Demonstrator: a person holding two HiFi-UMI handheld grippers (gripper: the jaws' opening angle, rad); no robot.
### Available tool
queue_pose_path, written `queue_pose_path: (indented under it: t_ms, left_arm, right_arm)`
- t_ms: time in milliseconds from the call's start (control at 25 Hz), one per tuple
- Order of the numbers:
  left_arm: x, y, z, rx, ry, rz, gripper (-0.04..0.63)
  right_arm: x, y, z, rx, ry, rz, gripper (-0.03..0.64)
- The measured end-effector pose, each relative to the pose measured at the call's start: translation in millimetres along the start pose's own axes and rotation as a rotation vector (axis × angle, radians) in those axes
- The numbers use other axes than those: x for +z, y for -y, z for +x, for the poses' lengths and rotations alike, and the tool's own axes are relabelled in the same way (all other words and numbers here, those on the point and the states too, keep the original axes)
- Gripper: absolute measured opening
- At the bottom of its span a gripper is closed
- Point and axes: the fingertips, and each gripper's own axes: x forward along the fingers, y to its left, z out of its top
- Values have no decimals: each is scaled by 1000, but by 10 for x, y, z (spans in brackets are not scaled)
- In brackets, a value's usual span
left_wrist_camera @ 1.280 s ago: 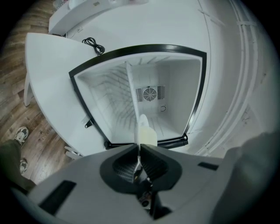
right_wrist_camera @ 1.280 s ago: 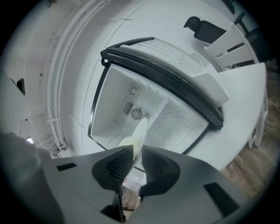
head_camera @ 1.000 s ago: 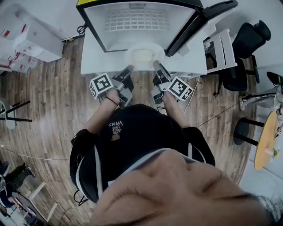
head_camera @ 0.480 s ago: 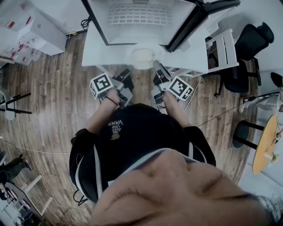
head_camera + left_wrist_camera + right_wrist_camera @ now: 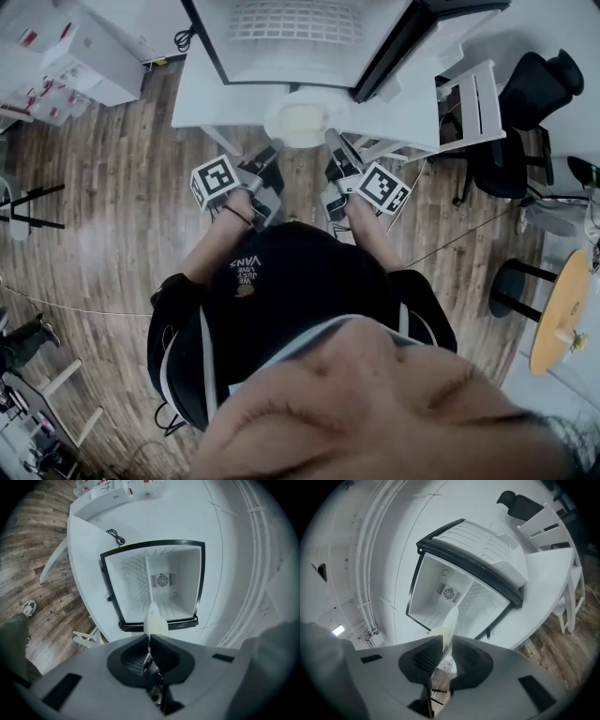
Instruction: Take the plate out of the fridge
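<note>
A white plate (image 5: 302,118) with a pale yellow centre hangs level over the white table (image 5: 202,98), just in front of the open fridge (image 5: 295,37). My left gripper (image 5: 270,155) is shut on the plate's near left rim. My right gripper (image 5: 332,141) is shut on its near right rim. In the left gripper view the plate (image 5: 153,619) shows edge-on, pinched between the jaws of the left gripper (image 5: 148,637), with the empty fridge (image 5: 157,585) beyond. In the right gripper view the plate (image 5: 447,626) runs edge-on into the right gripper (image 5: 445,640). The fridge door (image 5: 485,550) stands swung open.
A white chair (image 5: 469,103) and a black office chair (image 5: 530,89) stand to the right of the table. White boxes (image 5: 66,52) lie at the far left, and a round wooden table (image 5: 558,300) is at the right edge. A black cable (image 5: 116,537) rests on the tabletop.
Both grippers have drawn back toward me with the plate between them. The fridge now sits farther up in the head view, and the plate is clear of its opening.
</note>
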Motion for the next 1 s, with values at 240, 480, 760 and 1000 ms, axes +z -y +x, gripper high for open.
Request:
queue_pose_path:
  t_ms: [240, 480, 760, 1000]
  left_arm:
    - [-100, 10, -40, 0, 1, -2, 28]
    - [-91, 31, -36, -8, -18, 6, 28]
    - [-49, 28, -167, -10, -45, 8, 28]
    - [-5, -28, -490, -7, -70, 2, 28]
  right_arm:
    - [-22, -10, -106, 3, 4, 1, 66]
    - [-23, -19, -128, -2, 31, 5, 67]
    - [-141, -112, -132, -18, 55, 8, 67]
    - [-444, -276, -172, -42, 71, 19, 67]
